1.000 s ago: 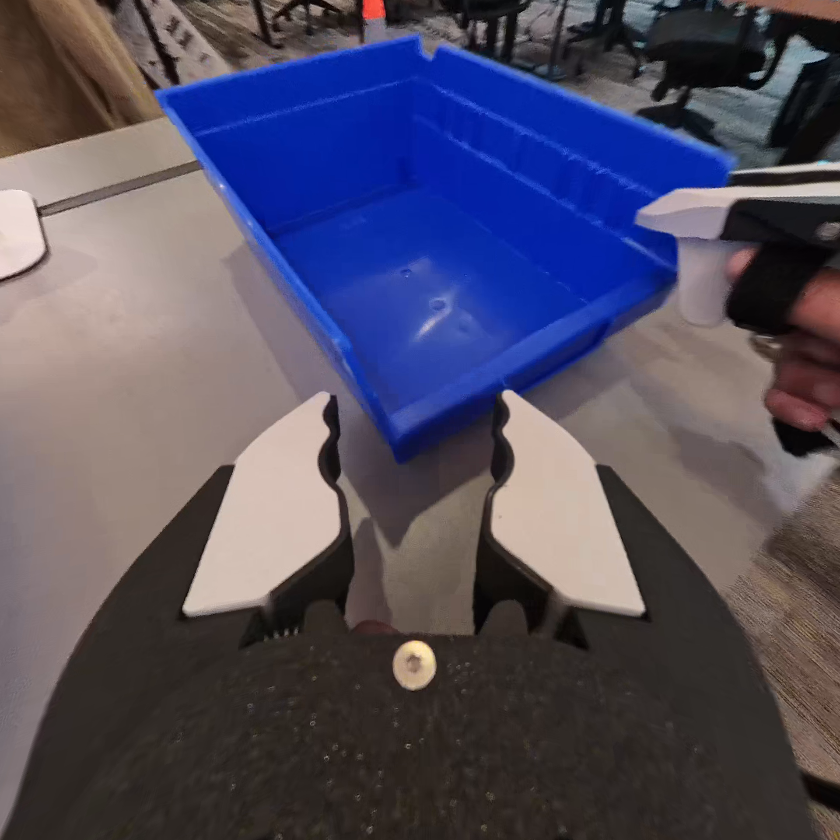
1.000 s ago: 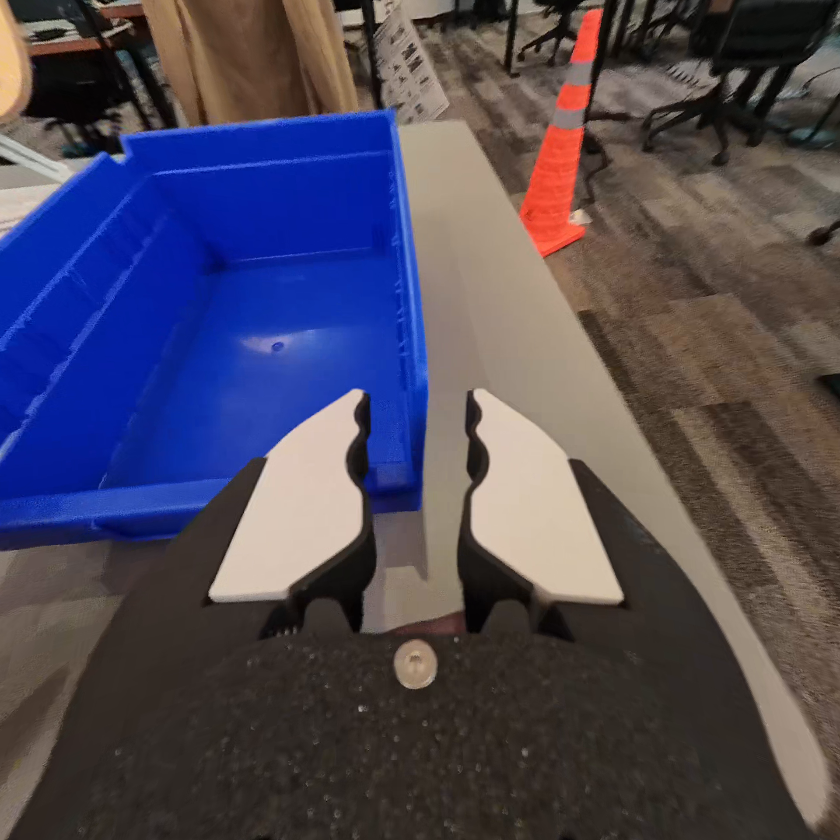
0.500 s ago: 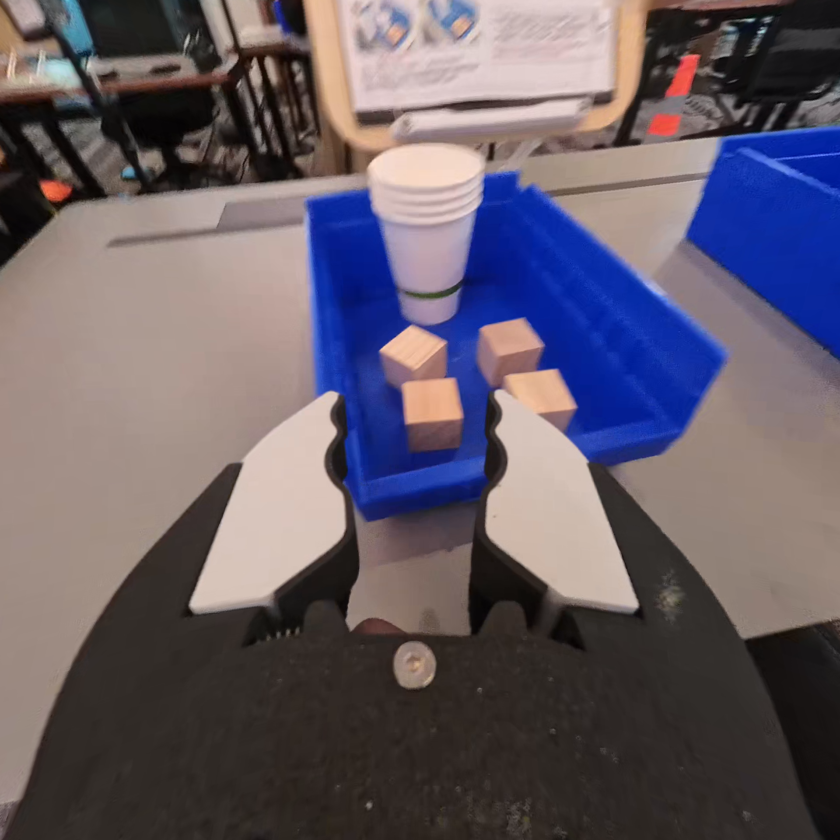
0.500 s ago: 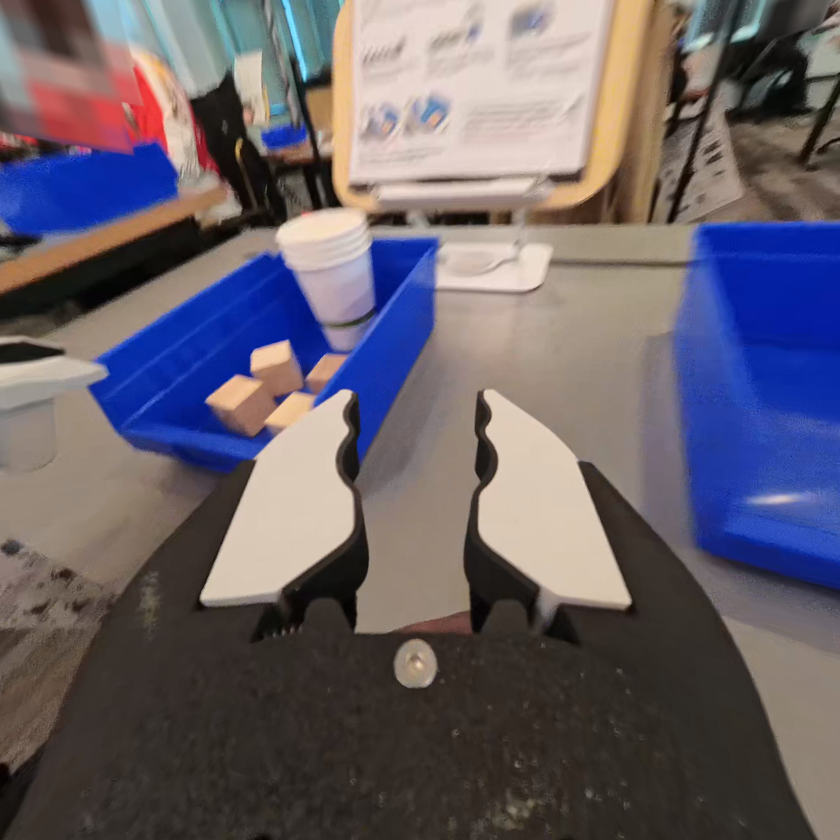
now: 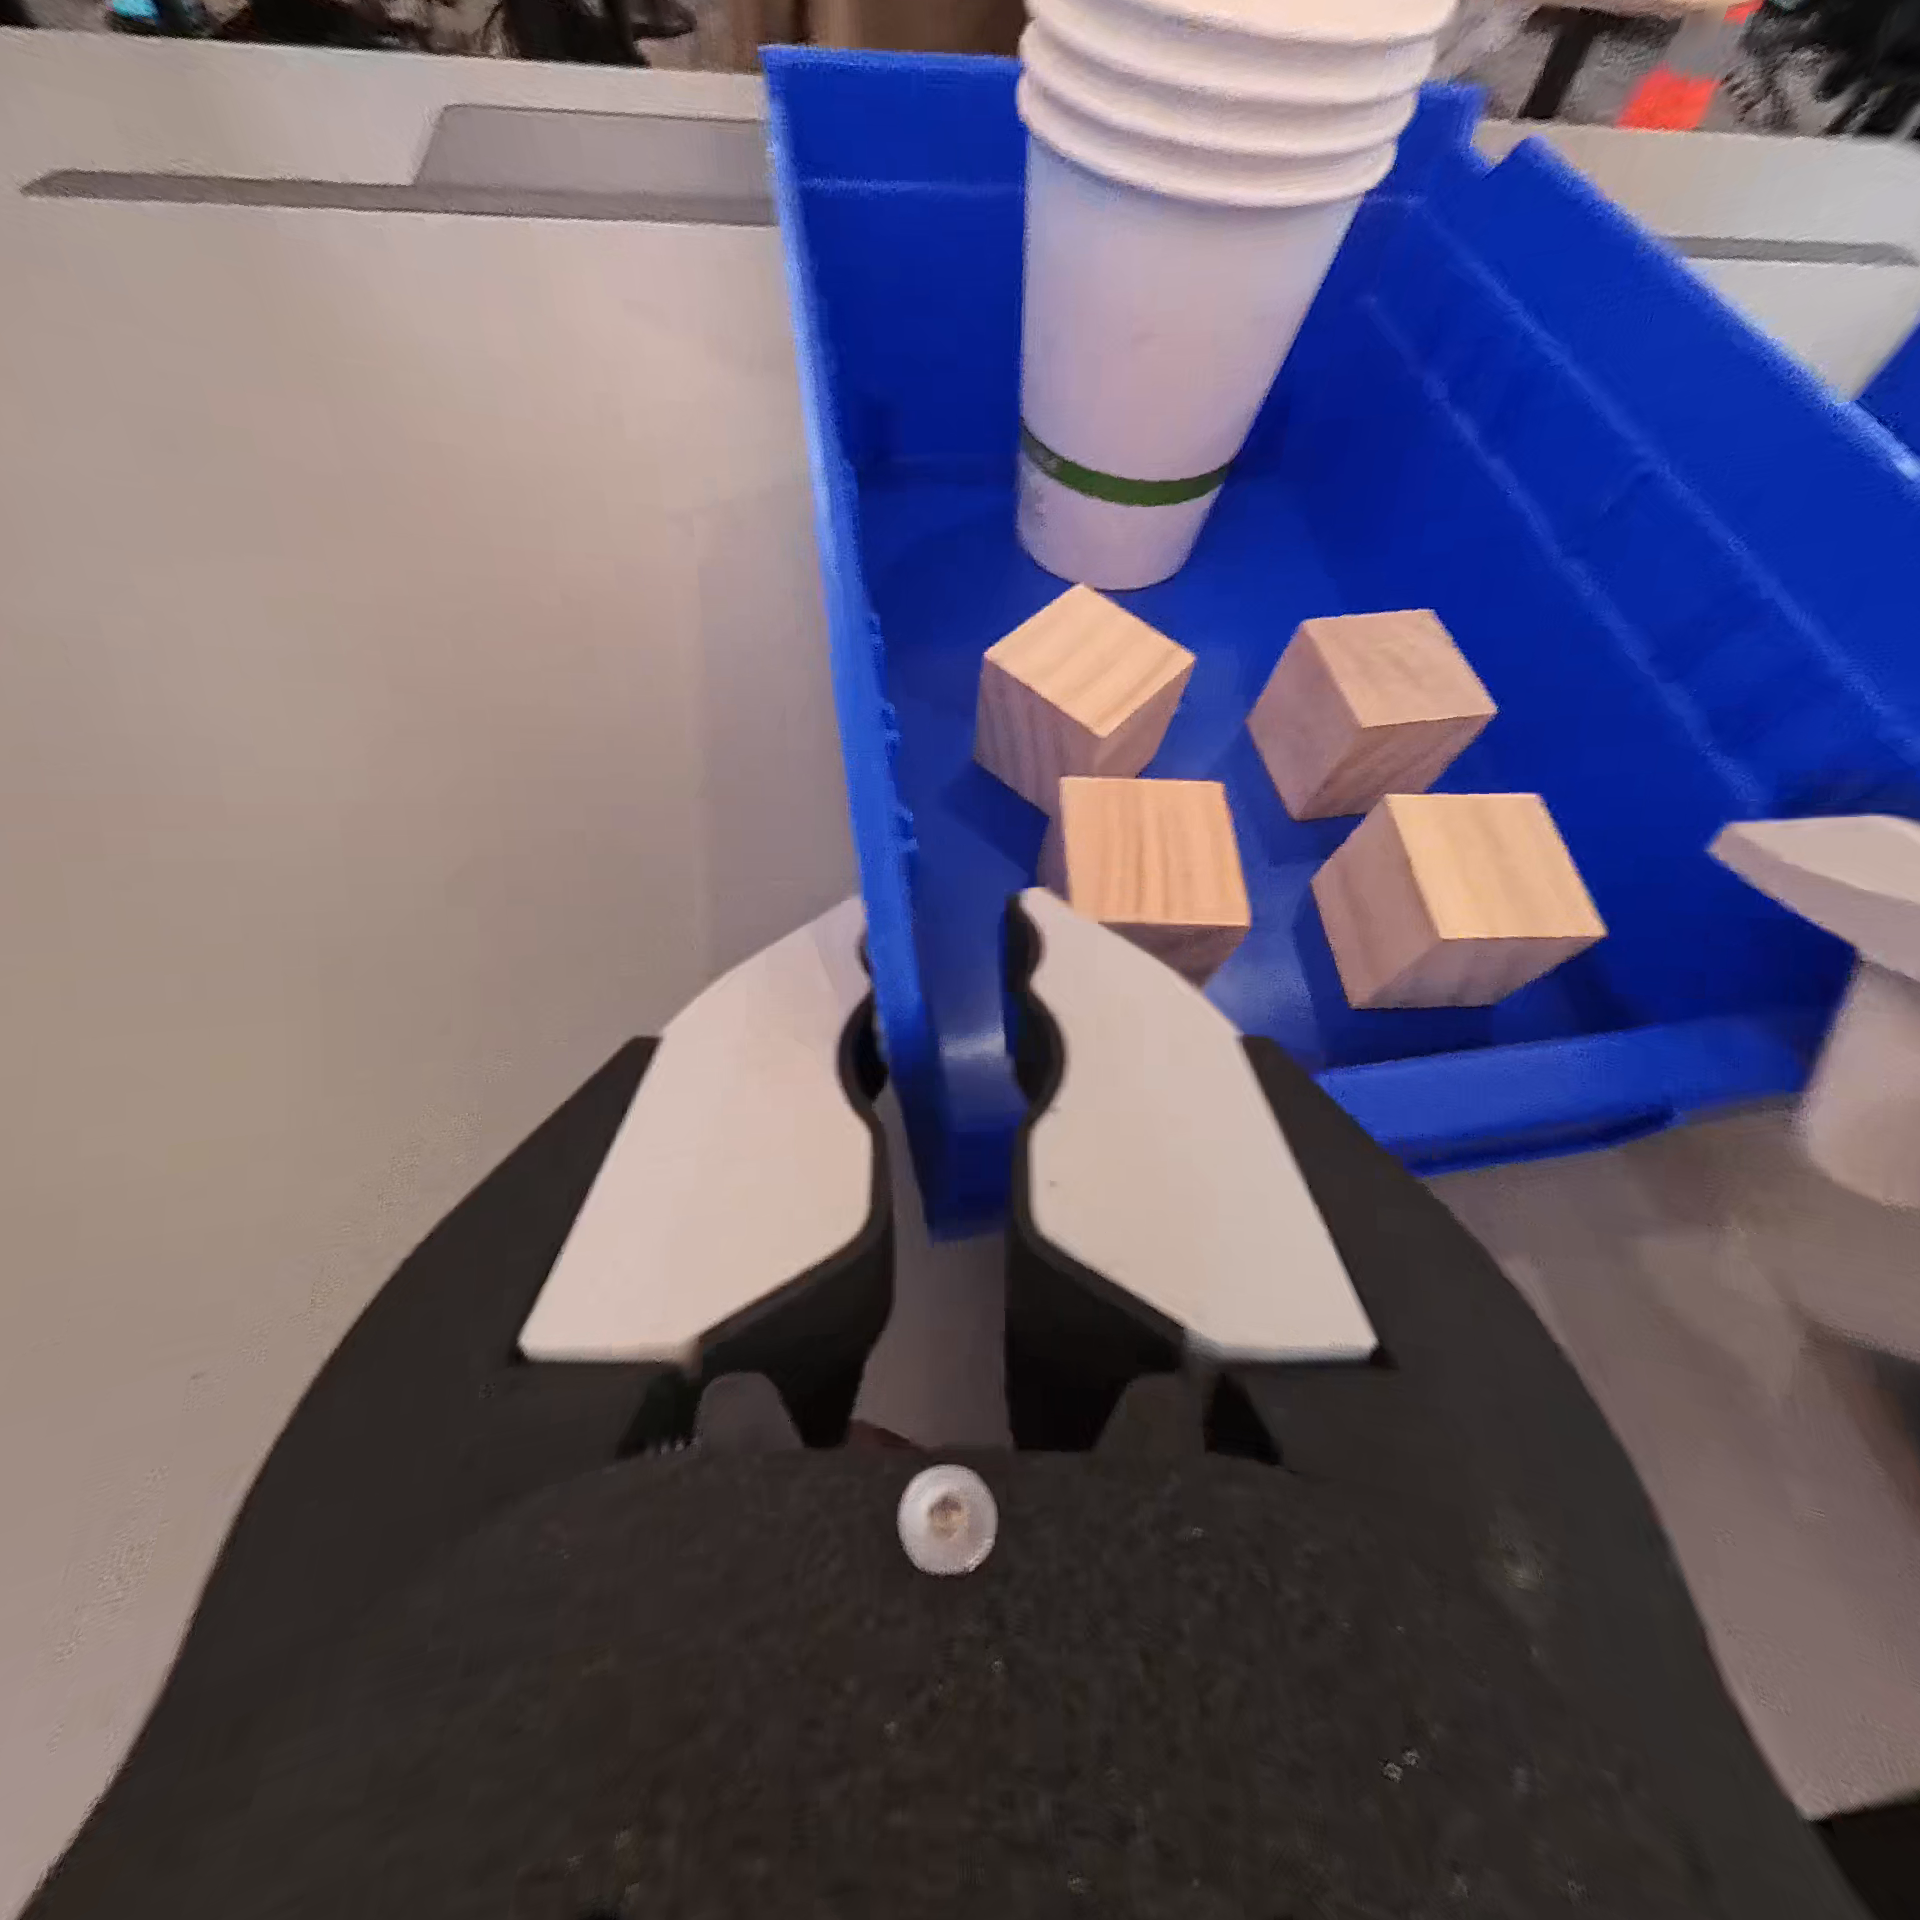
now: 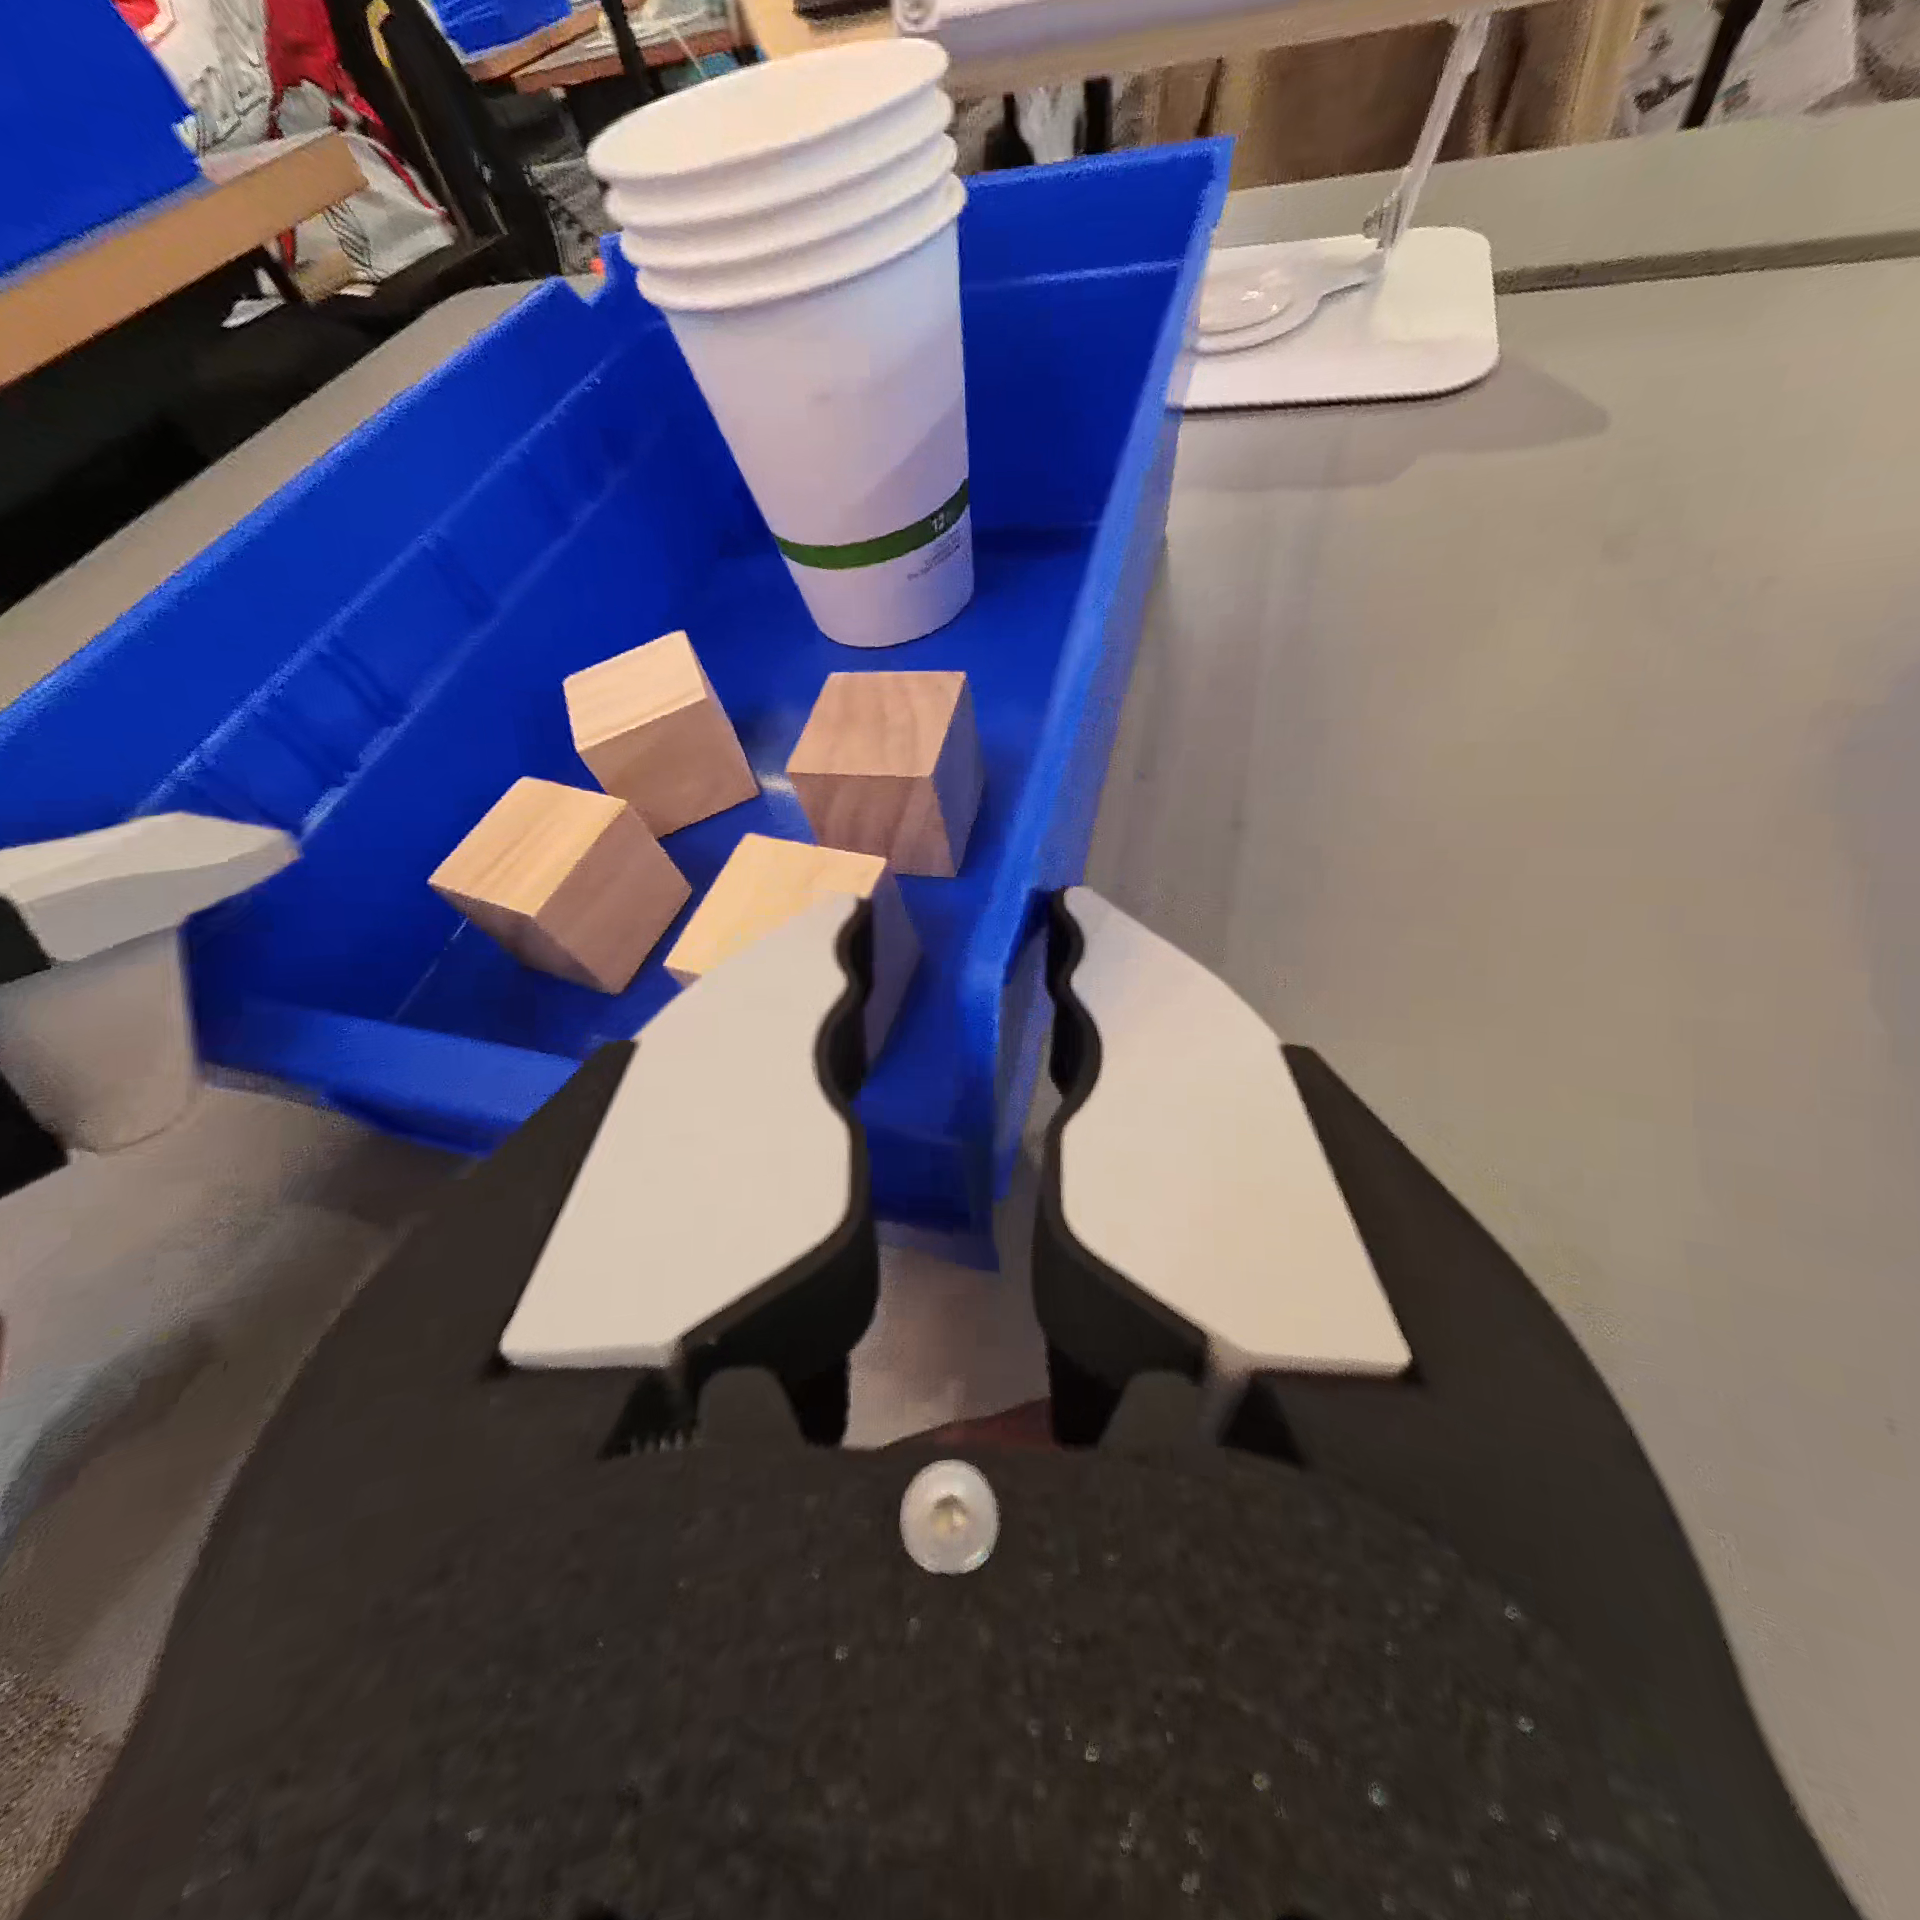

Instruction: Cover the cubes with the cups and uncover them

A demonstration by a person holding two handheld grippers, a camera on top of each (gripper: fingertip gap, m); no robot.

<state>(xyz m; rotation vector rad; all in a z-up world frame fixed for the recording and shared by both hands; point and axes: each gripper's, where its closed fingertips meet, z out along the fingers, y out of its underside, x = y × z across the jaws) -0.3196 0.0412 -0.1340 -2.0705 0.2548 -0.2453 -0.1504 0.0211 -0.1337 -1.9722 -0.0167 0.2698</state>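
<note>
Bin (image 5: 1558,436) walls sit between both parted tools' jaws; cubes (image 5: 1455,899), cups (image 5: 1164,312) inside.

bright even indoor light | soft shadows | motion blur at edges | wide-angle distortion

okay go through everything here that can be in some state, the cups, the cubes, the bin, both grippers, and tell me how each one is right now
Stack of paper cups: nested, upright, mouths up, in the bin.
Four wooden cubes: uncovered, loose on the bin floor.
Blue bin: on the grey table, each near corner wall between a gripper's jaws.
Left gripper: open, astride the left wall.
Right gripper: open, astride the right wall.
</note>
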